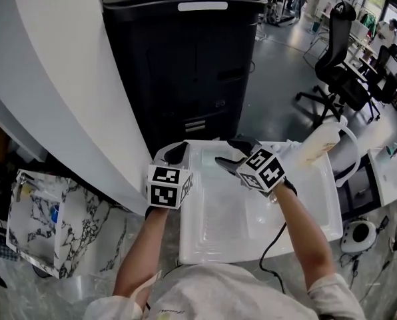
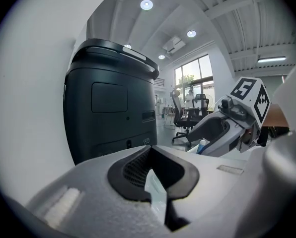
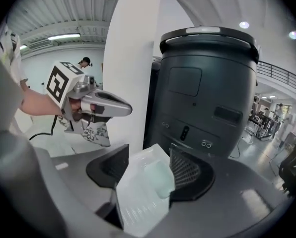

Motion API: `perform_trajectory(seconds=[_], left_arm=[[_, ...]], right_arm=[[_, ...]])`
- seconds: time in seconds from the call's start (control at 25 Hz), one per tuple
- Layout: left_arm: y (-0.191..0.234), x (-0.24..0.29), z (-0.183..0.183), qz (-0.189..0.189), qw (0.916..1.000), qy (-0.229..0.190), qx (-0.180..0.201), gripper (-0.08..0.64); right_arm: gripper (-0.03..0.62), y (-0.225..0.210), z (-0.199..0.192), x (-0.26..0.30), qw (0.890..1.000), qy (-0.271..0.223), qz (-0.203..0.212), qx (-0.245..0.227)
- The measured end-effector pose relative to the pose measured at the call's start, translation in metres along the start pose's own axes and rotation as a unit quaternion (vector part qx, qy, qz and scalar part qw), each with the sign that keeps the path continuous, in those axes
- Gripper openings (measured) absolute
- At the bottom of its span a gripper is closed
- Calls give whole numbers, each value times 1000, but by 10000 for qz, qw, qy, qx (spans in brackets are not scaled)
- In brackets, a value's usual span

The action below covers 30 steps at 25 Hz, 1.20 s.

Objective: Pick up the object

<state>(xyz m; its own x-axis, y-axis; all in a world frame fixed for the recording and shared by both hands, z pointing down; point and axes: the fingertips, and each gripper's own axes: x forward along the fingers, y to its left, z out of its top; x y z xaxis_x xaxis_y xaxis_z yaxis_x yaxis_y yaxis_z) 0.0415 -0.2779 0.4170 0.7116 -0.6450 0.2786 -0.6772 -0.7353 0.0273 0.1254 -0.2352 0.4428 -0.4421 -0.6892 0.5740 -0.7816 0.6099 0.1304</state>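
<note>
A large white translucent plastic tray (image 1: 252, 212) hangs in front of me in the head view, held by its far edge. My left gripper (image 1: 176, 156) is at the tray's far left corner. In the left gripper view a thin plastic edge (image 2: 155, 195) stands pinched between its black pads. My right gripper (image 1: 230, 157) grips the far rim a little right of that. The right gripper view shows a corner of the tray (image 3: 145, 187) filling the gap between its jaws. Each gripper appears in the other's view: the right gripper (image 2: 227, 125) and the left gripper (image 3: 96, 105).
A tall black machine (image 1: 185, 59) stands just beyond the tray, beside a white pillar (image 1: 65, 99). A marble-patterned surface (image 1: 52, 225) lies low on the left. Office chairs (image 1: 345, 72) stand at the back right. A pale bottle-like thing (image 1: 318, 144) and a white tube (image 1: 352, 155) sit past the tray's right end.
</note>
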Motion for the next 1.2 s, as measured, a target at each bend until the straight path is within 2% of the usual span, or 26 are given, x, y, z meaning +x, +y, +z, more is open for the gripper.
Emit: perform_trajectory(seconds=[0.28,0.44,0.84,1.2], left_arm=[[4,-5,-10,130,9999,24,-65,6],[5,-8,-15,178,9998,88,-29,6],[16,-16,-26,424,9988,223,108,6],[30,-25,-39,650,9973,342,-4,6]], right_arm=[[250,10,-28,26,9964,583,505,-351],[244,11,-41,41,9936,803,734,-302],[244,14,-72,77,9829,1345,1068,-662],[232,16,-104,100,9735,1726,1261,-812]])
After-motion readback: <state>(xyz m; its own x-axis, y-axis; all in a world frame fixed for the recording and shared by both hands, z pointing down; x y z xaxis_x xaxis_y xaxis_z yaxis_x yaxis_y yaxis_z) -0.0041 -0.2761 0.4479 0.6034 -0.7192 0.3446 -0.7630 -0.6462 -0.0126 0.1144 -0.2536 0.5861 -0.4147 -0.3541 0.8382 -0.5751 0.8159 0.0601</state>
